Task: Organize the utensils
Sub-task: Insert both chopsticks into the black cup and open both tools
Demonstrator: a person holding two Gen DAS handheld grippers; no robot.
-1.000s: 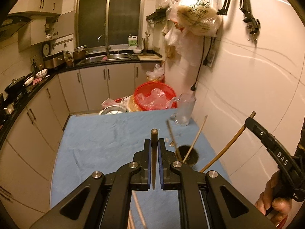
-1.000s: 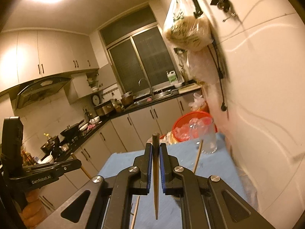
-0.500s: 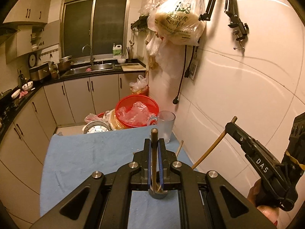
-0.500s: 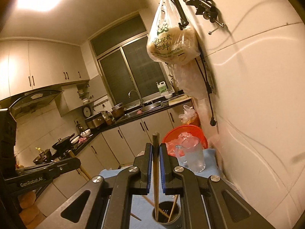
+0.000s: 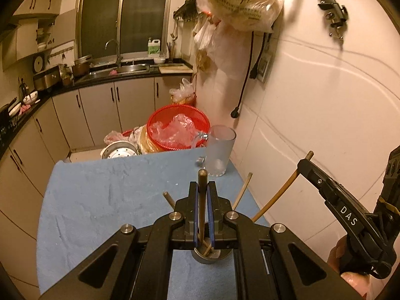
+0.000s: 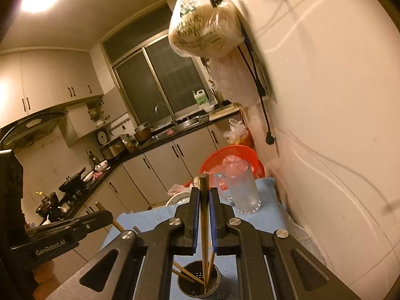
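Note:
My left gripper is shut on a dark wooden chopstick held upright, its lower end over the mouth of the metal utensil holder. Two more chopsticks lean out of that holder. My right gripper is shut on another chopstick, whose lower end reaches inside the perforated holder among several sticks. In the left wrist view the right gripper shows at the right with its chopstick angled down towards the holder. The left gripper appears at the left of the right wrist view.
The holder stands on a blue cloth near the white tiled wall. A glass mug stands at the cloth's far right corner. Beyond the edge are a red basket and a metal pot. Plastic bags hang overhead.
Both grippers moved forward and down with their chopsticks. The holder, earlier ahead on the cloth, now sits right under the jaws, and the right chopstick's end has entered it.

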